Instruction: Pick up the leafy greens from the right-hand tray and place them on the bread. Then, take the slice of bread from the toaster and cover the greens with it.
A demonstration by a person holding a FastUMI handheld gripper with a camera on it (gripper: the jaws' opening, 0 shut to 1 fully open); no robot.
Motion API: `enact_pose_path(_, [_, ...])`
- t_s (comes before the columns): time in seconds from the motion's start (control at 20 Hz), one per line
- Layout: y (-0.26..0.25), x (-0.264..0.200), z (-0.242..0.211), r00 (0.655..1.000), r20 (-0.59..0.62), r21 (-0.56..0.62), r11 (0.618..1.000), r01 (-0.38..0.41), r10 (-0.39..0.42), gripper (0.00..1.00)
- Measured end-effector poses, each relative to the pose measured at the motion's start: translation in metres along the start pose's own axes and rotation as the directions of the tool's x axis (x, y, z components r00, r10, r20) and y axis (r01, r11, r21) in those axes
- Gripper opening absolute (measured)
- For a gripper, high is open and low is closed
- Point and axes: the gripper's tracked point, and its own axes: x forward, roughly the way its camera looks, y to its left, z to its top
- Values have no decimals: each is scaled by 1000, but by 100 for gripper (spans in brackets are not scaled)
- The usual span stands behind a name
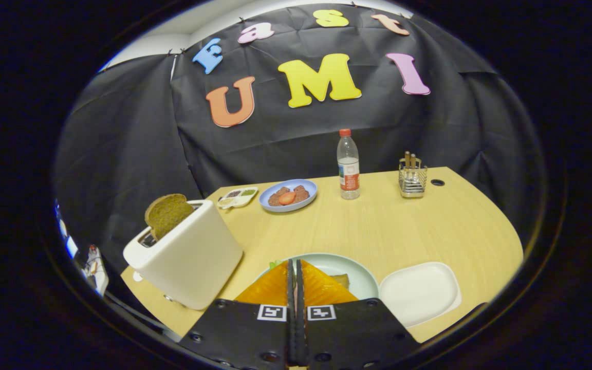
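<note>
My tongs (296, 272) are pressed together with nothing between them, over the pale green plate (350, 267), a scrap of greens (275, 264) at their tips. The bread slice (167, 213) stands upright in the toaster (188, 257), ahead to the left, so I judge I swing left.

White toaster (185, 257), brown bread slice (167, 213), pale green plate (350, 272), red-capped bottle (348, 165).

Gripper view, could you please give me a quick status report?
Claw shut, empty, above pale green round plate. White right-hand tray bare, greens peeking beside fingers. Brown bread slice in white toaster.
</note>
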Motion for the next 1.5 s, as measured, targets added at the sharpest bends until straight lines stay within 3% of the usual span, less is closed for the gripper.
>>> enact_pose_path(0.15, [-15,4,3,998,34,-74,996,52,-50,2])
enact_pose_path(0.25, [-21,4,6,995,60,-106,991,84,-78,13])
enact_pose_path(0.55, [-29,-17,19,981,142,-134,979,154,-135,63])
enact_pose_path(0.75, [-24,-49,36,949,260,-117,969,216,-180,98])
enact_pose_path(0.9, [-4,-76,36,926,327,-108,966,235,-189,98])
enact_pose_path(1.15, [73,-111,44,920,380,-129,980,152,-93,98])
enact_pose_path(1.3, [120,-110,54,909,411,-124,984,129,-68,98])
enact_pose_path(1.5, [181,-84,56,923,383,-72,995,72,-39,98])
